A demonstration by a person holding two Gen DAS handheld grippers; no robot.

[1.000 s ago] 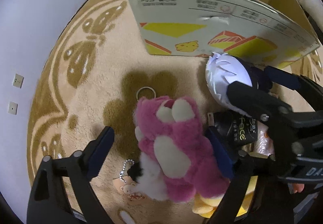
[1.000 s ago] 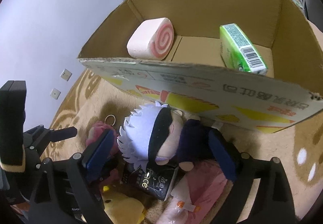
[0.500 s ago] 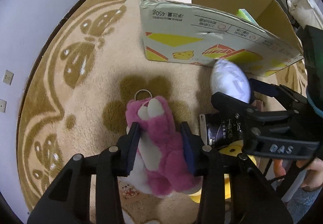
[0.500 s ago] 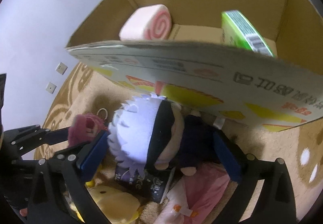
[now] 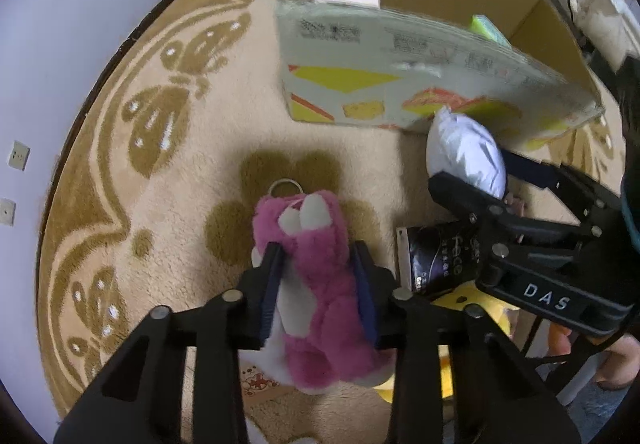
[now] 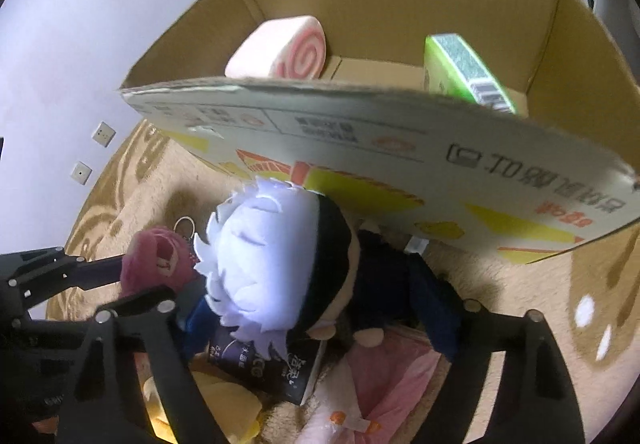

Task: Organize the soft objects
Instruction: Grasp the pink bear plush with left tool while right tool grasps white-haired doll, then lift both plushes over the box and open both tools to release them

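Note:
A pink plush bear (image 5: 316, 284) with a key ring (image 5: 286, 186) lies on the beige rug (image 5: 160, 164). My left gripper (image 5: 316, 250) points steeply down; its jaws are closing and both pads press into the bear's sides. The bear (image 6: 160, 264) also shows at the left of the right wrist view. A white-haired doll (image 6: 272, 268) in dark clothes lies against the cardboard box (image 6: 360, 132). My right gripper (image 6: 312, 296) straddles it, jaws closing, one pad at the hair and the other at the dark body. The doll (image 5: 464, 152) shows in the left wrist view too.
Inside the box (image 5: 400, 56) lie a pink swirl roll cushion (image 6: 280, 52) and a green pack (image 6: 464, 72). A black packet (image 6: 272, 364), a yellow plush (image 6: 224, 404) and a pink wrapped plush (image 6: 384, 376) are piled under the doll. A wall with sockets (image 5: 18, 156) borders the rug.
My left jaws went from wide open around the pink bear to squeezing it. My right jaws narrowed a little around the doll. Both hands stayed in about the same place.

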